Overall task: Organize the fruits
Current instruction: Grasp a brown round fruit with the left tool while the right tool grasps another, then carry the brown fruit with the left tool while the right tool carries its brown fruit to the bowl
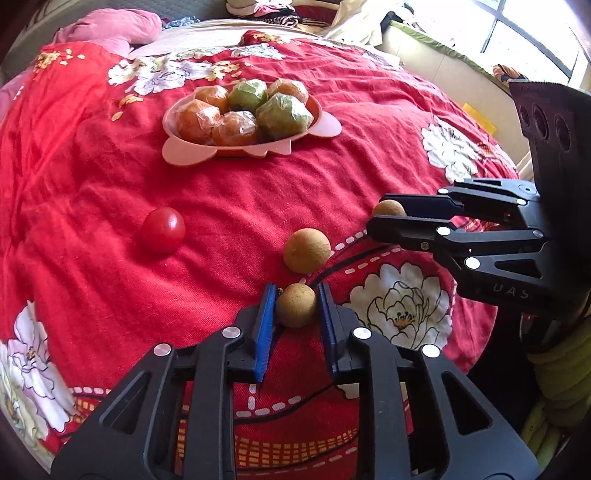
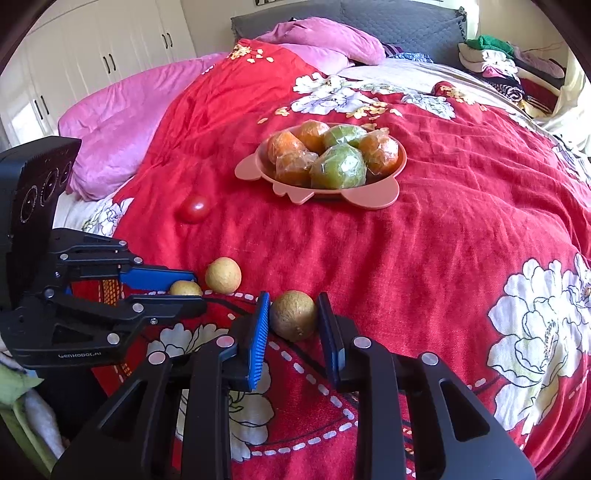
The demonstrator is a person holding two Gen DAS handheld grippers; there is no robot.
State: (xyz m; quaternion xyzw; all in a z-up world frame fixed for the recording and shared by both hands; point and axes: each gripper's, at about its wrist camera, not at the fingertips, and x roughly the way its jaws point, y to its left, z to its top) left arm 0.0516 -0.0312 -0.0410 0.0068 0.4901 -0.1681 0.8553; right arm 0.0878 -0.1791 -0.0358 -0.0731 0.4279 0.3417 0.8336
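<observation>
Three small brown round fruits lie near the front of the red flowered bedspread [image 1: 92,192]. My left gripper [image 1: 297,295] is shut on the nearest brown fruit [image 1: 296,306], its blue pads pressing both sides. To the right, my right gripper [image 1: 376,216] is shut on another brown fruit [image 1: 388,207]. In the right wrist view that fruit [image 2: 293,314] sits between the right gripper [image 2: 293,299] pads, and the left gripper [image 2: 197,288] holds its fruit [image 2: 184,288]. A third brown fruit [image 1: 306,250] [image 2: 222,275] lies loose between them. A red tomato [image 1: 163,229] [image 2: 194,209] rests further back on the left.
A pink plate [image 1: 184,151] [image 2: 369,199] further back holds several wrapped orange and green fruits. Pink pillows [image 2: 110,122] lie at the bed's left, a clothes pile [image 2: 495,62] at the far right, white wardrobes [image 2: 92,55] beyond. A window [image 1: 524,33] is at the right.
</observation>
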